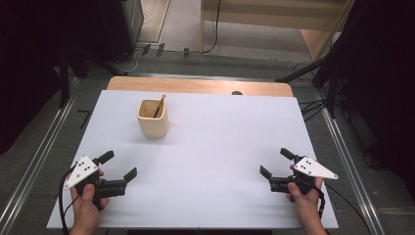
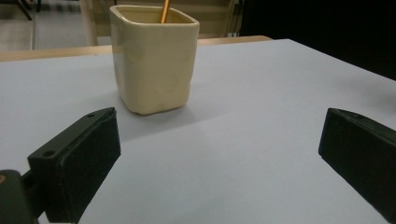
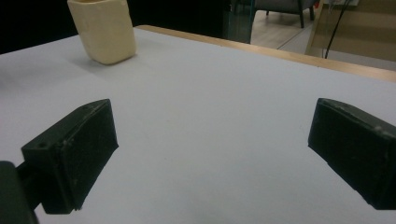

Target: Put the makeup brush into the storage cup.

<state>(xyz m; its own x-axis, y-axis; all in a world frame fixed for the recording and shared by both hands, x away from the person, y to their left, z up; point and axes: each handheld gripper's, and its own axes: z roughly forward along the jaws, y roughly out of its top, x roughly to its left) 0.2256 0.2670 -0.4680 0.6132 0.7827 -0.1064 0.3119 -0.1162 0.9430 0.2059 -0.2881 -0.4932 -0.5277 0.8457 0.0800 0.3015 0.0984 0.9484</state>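
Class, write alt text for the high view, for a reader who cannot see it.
A person's two hands each hold an open two-jaw gripper, left gripper and right gripper, low over a white table. Farther back on the left stands a cream square cup with a thin brown stick leaning inside.

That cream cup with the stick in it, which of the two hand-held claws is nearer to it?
Left. The left gripper sits just in front of the cup; the right gripper is far across the table.

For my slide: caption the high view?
Open left gripper and right gripper rest apart; cream cup holds a stick.
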